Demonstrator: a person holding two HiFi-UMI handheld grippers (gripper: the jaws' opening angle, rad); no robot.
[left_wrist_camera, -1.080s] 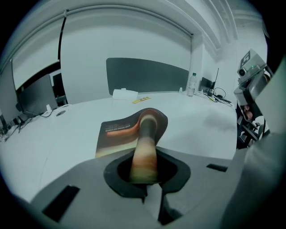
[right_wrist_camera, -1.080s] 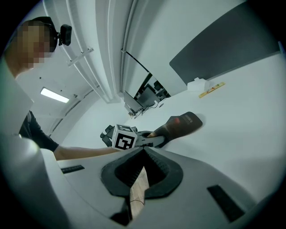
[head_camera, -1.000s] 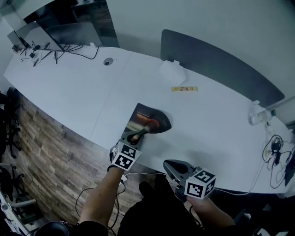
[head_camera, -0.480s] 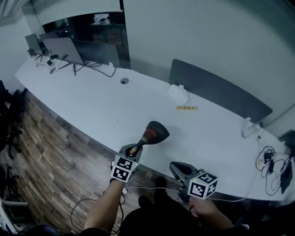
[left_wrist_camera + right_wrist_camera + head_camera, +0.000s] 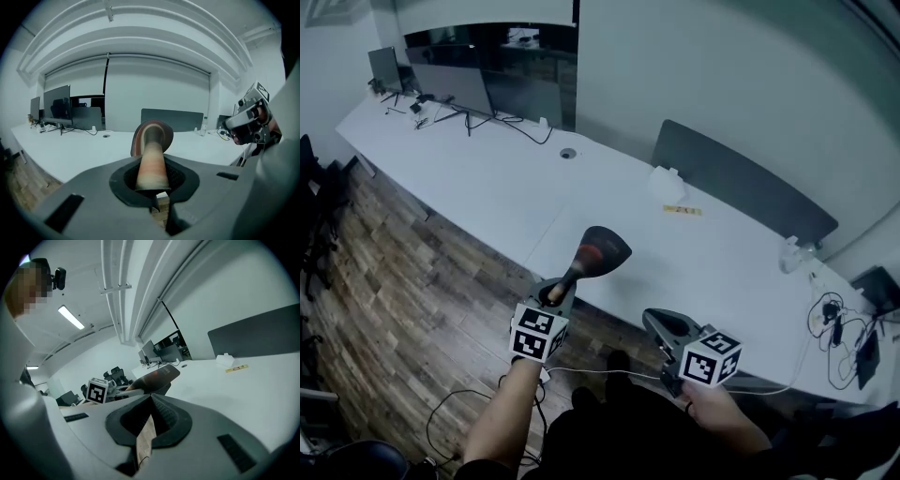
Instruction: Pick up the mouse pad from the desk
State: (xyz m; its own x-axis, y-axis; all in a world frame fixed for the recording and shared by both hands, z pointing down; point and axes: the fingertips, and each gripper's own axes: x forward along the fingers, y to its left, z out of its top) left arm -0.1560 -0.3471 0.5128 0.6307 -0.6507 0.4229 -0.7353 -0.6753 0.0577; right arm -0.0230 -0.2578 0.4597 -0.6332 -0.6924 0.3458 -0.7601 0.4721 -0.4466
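Observation:
The dark mouse pad point(image 5: 596, 252), with a reddish print, hangs in the air in front of the white desk point(image 5: 722, 272). It is bent into a curl. My left gripper point(image 5: 555, 292) is shut on its near edge. In the left gripper view the pad point(image 5: 151, 145) runs out from between the jaws as a rolled strip. My right gripper point(image 5: 661, 328) is level beside it, to the right, shut with nothing held, clear of the desk edge. From the right gripper view the pad point(image 5: 158, 376) and the left gripper point(image 5: 121, 388) show to the left.
A grey divider panel point(image 5: 741, 187) stands along the desk's far side. A white box point(image 5: 667, 183) and a yellow label point(image 5: 682, 210) lie near it. Monitors point(image 5: 459, 89) at far left, a bottle point(image 5: 789, 253) and cables point(image 5: 834, 319) at right. Wood floor point(image 5: 412, 281) below.
The mouse pad has come up off the desk in my left gripper and curled over. Both grippers have risen and pulled back from the desk edge.

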